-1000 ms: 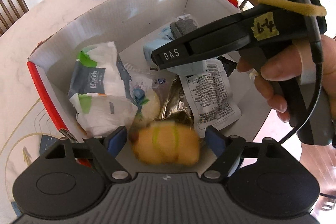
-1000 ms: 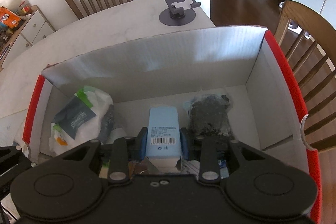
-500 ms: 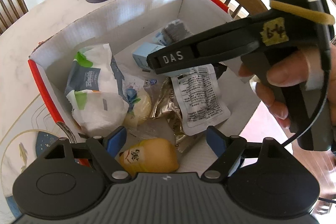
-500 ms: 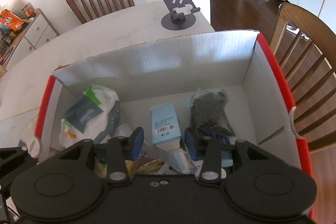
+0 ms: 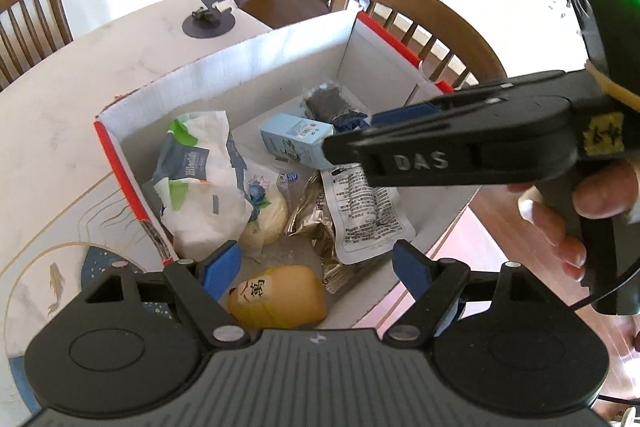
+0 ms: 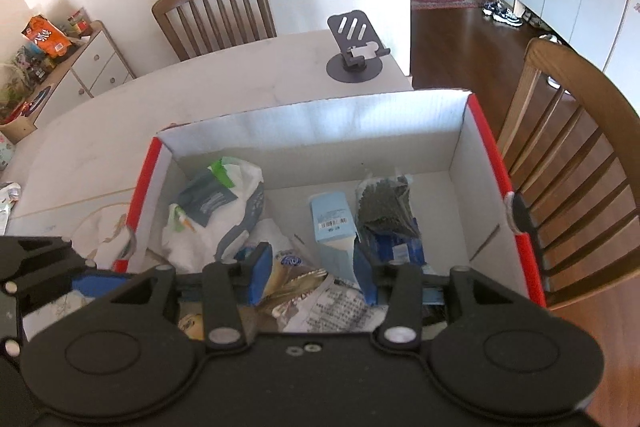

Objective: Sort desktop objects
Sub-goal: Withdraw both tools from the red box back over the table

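A red-edged white cardboard box (image 5: 280, 67) (image 6: 320, 123) holds several items. A light blue carton (image 5: 296, 141) (image 6: 334, 223) lies in it beside a dark packet (image 6: 384, 199). A white-and-green bag (image 5: 196, 179) (image 6: 216, 211) lies at its left. A yellow bun-shaped toy (image 5: 276, 293) lies at the near end, between my left gripper's spread fingers. My left gripper (image 5: 318, 265) is open and empty above it. My right gripper (image 6: 314, 277) is open and empty above the box, and shows from the side in the left wrist view (image 5: 352, 143).
A dark phone stand (image 6: 354, 55) (image 5: 210, 11) stands on the pale table behind the box. Wooden chairs (image 6: 216, 11) stand behind and to the right (image 6: 580, 155). A blue-patterned mat (image 5: 60, 275) lies left of the box.
The right gripper opened and let go of the blue carton, which now lies in the box. The yellow toy dropped from the left gripper into the box. Both grippers rose and pulled back.
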`<control>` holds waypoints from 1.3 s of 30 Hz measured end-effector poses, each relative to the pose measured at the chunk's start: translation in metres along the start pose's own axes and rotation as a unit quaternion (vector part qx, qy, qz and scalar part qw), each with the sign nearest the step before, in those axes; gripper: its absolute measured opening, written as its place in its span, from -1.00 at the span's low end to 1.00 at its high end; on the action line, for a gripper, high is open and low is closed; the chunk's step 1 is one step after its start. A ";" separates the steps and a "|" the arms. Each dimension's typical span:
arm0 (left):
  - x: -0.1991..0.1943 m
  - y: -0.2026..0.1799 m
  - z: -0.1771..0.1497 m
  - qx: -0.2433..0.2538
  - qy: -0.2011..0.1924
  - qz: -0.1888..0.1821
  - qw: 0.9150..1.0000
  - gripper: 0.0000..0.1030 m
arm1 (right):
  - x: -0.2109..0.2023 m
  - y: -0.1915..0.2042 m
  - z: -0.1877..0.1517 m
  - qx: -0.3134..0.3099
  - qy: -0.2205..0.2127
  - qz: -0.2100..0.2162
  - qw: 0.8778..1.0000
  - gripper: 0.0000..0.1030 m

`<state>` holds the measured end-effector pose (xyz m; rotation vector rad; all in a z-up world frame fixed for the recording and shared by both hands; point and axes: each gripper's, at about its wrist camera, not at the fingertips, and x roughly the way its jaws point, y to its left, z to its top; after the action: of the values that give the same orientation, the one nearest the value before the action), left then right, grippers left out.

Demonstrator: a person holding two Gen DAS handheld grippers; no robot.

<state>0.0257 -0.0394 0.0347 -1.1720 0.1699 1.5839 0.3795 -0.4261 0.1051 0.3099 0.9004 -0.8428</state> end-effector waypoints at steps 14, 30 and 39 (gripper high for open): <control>-0.032 0.000 -0.019 0.015 -0.035 -0.018 0.999 0.60 | -0.048 -0.004 -0.025 0.000 -0.034 -0.004 0.999 -0.10; -0.049 0.010 -0.033 0.027 -0.055 -0.033 0.998 0.60 | -0.082 0.001 -0.056 -0.017 -0.095 -0.016 0.995 0.27; -0.054 0.015 -0.046 0.048 -0.058 -0.039 0.996 0.67 | -0.090 0.007 -0.071 -0.022 -0.124 -0.019 0.992 0.62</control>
<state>0.0352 -0.1103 0.0456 -0.9992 0.1215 1.5529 0.3146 -0.3355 0.1321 0.1466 0.6929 -0.8734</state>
